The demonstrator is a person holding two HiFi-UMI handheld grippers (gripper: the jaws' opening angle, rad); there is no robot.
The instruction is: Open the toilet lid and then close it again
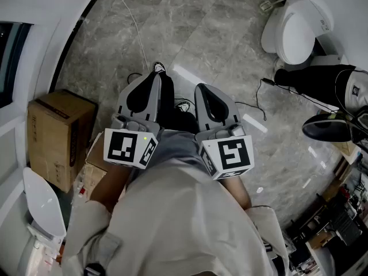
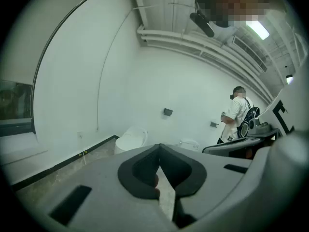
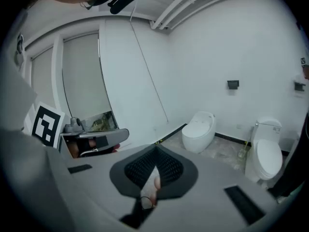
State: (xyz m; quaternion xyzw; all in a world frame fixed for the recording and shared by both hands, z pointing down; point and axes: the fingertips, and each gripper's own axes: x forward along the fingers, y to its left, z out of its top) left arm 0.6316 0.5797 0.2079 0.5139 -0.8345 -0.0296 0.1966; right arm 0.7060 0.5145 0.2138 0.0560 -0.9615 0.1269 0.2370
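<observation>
The left hand-held gripper [image 1: 156,72] and the right hand-held gripper [image 1: 200,88] hang side by side close to the person's body. Both have their jaws pressed together with nothing between them, and each one's own view shows the tips meeting over bare floor [image 1: 190,33]. Neither is near a toilet.

The toilet [image 1: 299,25] with a tank stands well apart, at the upper right of the head view. Its lid [image 1: 293,39] appears to be down, though that is hard to be sure of from here. The right gripper view shows it beside a rounded toilet [image 3: 200,129] along the far wall. Another person [image 1: 322,82] stands just beside the tank toilet, and a cardboard box [image 1: 57,134] sits on the floor to the left.

The step in hand looks like the approach. To do it well, the person would walk up facing the front of the bowl and keep clear of the bystander's feet. One hand-held gripper's jaws should spread before the reach, so that a jaw can hook under the lid's front edge. The lift should then swing in an arc about the hinge rather than pull straight up.
</observation>
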